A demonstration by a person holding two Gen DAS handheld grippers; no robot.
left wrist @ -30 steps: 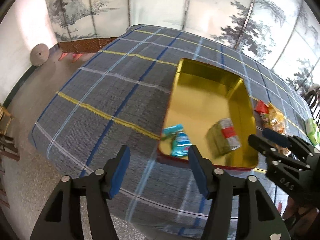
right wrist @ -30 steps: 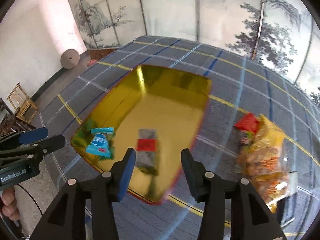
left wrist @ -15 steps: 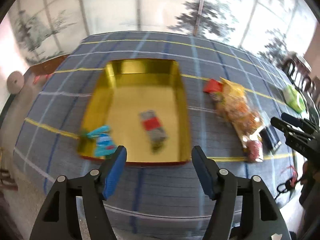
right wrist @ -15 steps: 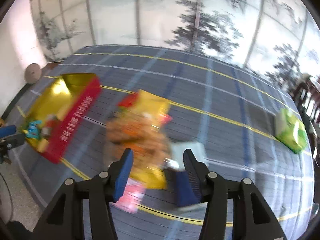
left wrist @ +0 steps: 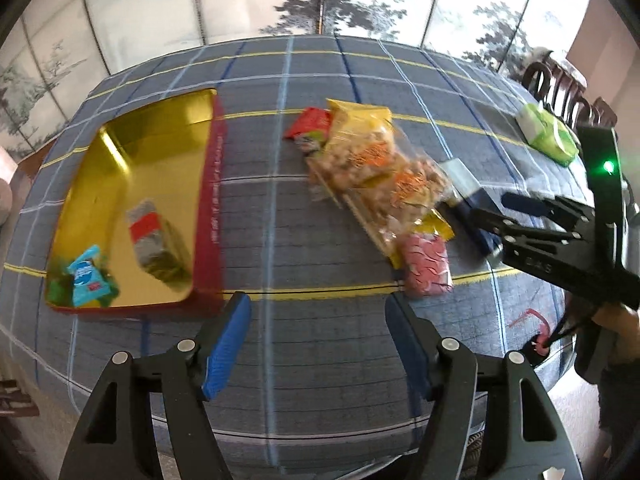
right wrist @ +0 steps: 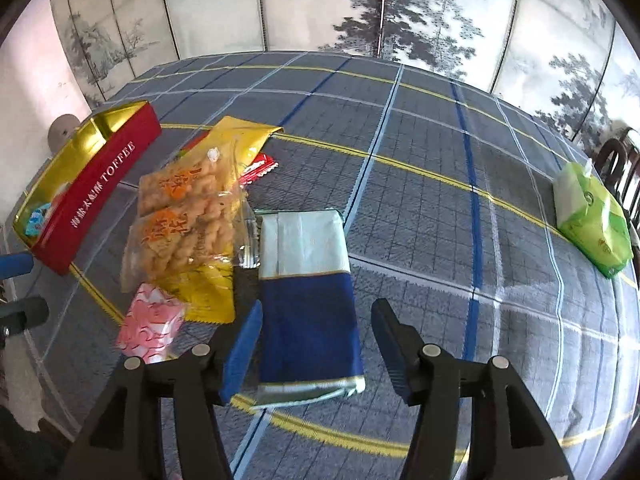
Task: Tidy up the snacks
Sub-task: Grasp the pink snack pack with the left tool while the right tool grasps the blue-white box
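Both hands have swung away from the tin toward the loose snack pile since the earlier frames; then my fingers framed the tin, now they frame the tablecloth and the blue pack.

Left to right. Gold toffee tin [left wrist: 208, 200] at far left, open, holding a small blue packet [left wrist: 86, 278] and a grey-and-red wrapped block [left wrist: 154, 240]. Well apart from it, mid-table, the pile: red pouch [left wrist: 310, 126], big clear bag of twisted crisps [right wrist: 188, 204], pink packet [right wrist: 150, 322] at its near end. Just beside the bag lies the flat blue-and-pale pack [right wrist: 308, 300]. Green tissue pack [right wrist: 592, 218] far right, alone.

My left gripper [left wrist: 318, 344]: roughly half open, nothing between the pads, only cloth below. My right gripper [right wrist: 316, 350]: jaws opening, straddling the near end of the blue pack, pads not seen pressing on it.

Risks, as I judge them:
- Pack looks wide; a closure at this spread may catch only an edge and let it pivot out.
- Left fingertip sits near the yellow bag corner and pink packet; closing could drag them along.
- Flat pack on cloth: fingertips may snag the tablecloth instead.
- Both hands crowd the same pile; they could knock together.
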